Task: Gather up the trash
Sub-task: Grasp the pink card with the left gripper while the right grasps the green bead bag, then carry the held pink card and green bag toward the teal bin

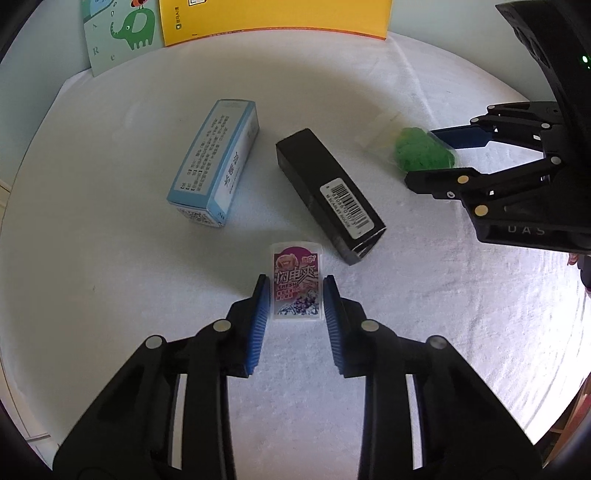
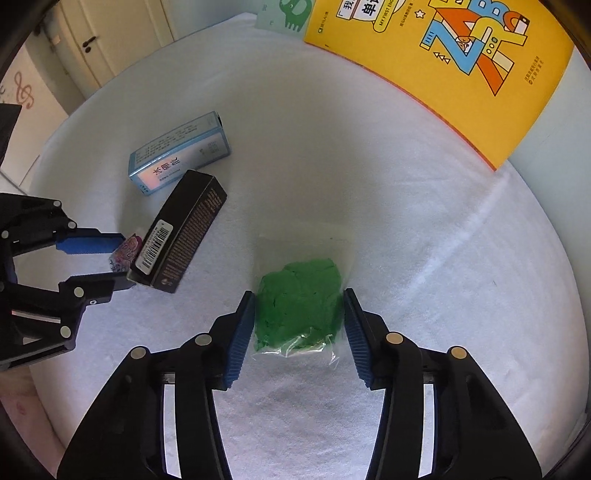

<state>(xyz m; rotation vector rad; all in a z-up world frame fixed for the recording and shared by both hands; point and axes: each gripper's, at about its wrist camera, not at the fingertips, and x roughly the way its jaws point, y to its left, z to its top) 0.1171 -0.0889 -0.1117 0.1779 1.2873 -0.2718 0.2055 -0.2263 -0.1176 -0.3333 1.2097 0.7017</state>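
Note:
A small purple-and-white candy box (image 1: 296, 282) lies on the white cloth between the open jaws of my left gripper (image 1: 296, 286); it also shows in the right wrist view (image 2: 125, 253). A clear bag of green stuff (image 2: 299, 306) lies between the open jaws of my right gripper (image 2: 299, 301); it also shows in the left wrist view (image 1: 421, 149). A black box with a barcode (image 1: 328, 194) and a light blue box (image 1: 216, 162) lie further out. Neither gripper visibly presses on its item.
A yellow children's book (image 2: 454, 62) and a pale green elephant card (image 1: 122, 33) stand at the table's far edge. The round table is covered by a white cloth (image 1: 92, 258). A door and cabinets (image 2: 92, 37) are beyond on the left.

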